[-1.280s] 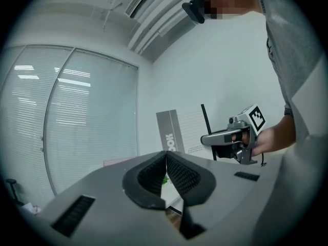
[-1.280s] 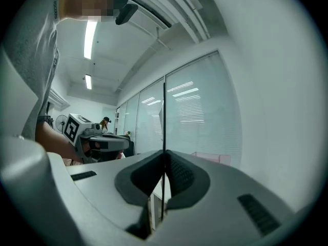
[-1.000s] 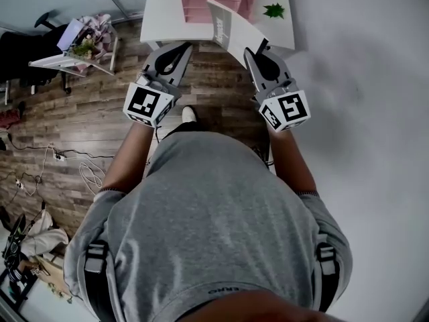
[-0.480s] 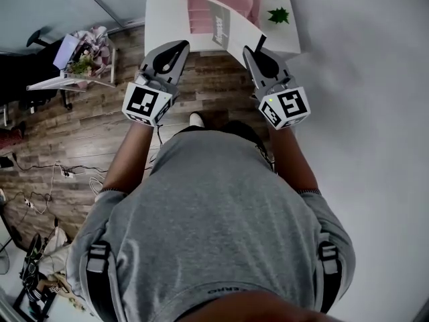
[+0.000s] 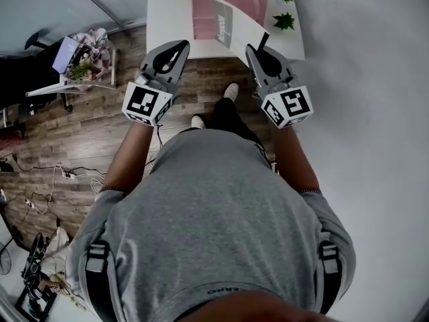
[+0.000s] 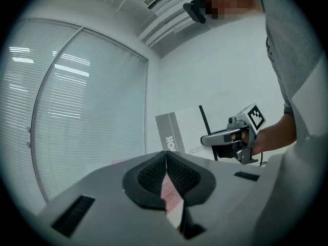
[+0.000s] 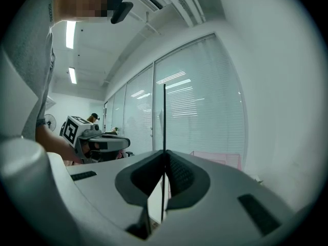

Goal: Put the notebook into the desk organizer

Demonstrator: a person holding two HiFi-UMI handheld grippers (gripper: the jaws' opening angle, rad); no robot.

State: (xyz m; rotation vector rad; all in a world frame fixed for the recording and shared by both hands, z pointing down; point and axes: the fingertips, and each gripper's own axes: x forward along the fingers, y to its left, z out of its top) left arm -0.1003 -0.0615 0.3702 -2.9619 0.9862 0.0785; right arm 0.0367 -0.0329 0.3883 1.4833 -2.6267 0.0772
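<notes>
Notebook (image 5: 231, 29) pinched upright in the right tool (image 5: 258, 45)
It stands ahead of that tool, over the white worktop (image 5: 167, 12) and just before the pink desk organizer (image 5: 201, 5); the left tool (image 5: 177, 45), alongside, is pressed together, empty.

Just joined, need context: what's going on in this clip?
A person stands at a white desk with a two-jaw gripper in each hand. The right gripper is shut on the edge of the notebook, holding it in the air over the desk, close to the pink desk organizer. The left gripper is shut and empty, level with the right one. The notebook is not yet in the organizer.
</notes>
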